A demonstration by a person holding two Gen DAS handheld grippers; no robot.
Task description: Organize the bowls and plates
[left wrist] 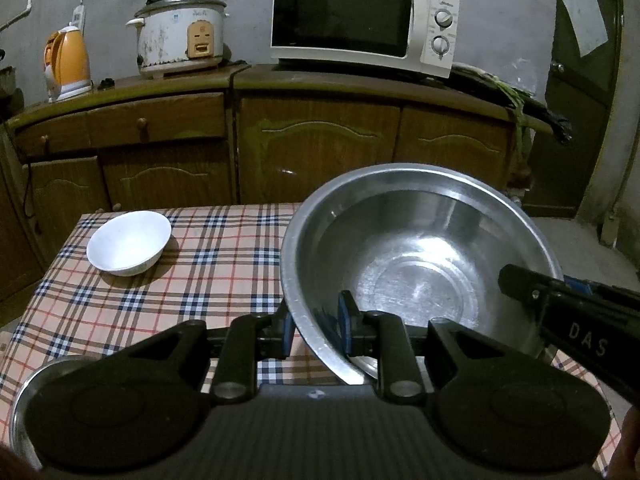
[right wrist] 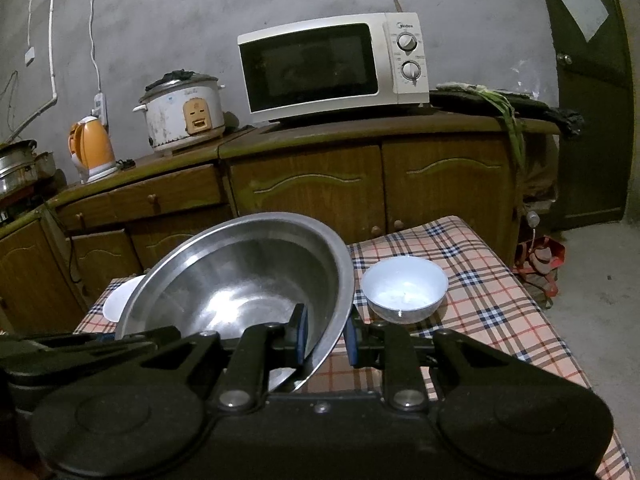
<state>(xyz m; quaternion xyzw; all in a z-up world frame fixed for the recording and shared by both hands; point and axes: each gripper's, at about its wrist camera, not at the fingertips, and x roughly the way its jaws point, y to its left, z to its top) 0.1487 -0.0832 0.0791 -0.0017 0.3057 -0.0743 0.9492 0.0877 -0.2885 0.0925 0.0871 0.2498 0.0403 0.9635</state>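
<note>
Wooden cabinets (left wrist: 320,132) run along the grey wall at the back, carrying a white microwave (left wrist: 360,16), a stained rice cooker (left wrist: 180,36) and an orange kettle (left wrist: 68,62). Nearer stands a table under a plaid cloth (left wrist: 200,272).

Over the cloth a large steel basin (left wrist: 420,260) is held between both grippers, tilted so that its inside faces the cameras. The left gripper (left wrist: 316,328) pinches the basin's near-left rim, one blue pad inside the wall and one outside, jaws pressed tight on the thin metal. The right gripper (right wrist: 324,334) clamps the opposite rim the same way, its pads on either side of the wall; its black finger also shows at the right edge of the left wrist view.

A white bowl (left wrist: 128,242) sits on the cloth to the left of the basin, well apart from it in the left view. A second, smaller pale bowl (right wrist: 404,288) rests on the cloth just right of the basin. Below the left gripper's body a curved steel rim (left wrist: 24,400) peeks out at the table's near-left edge; what it belongs to cannot be told.
</note>
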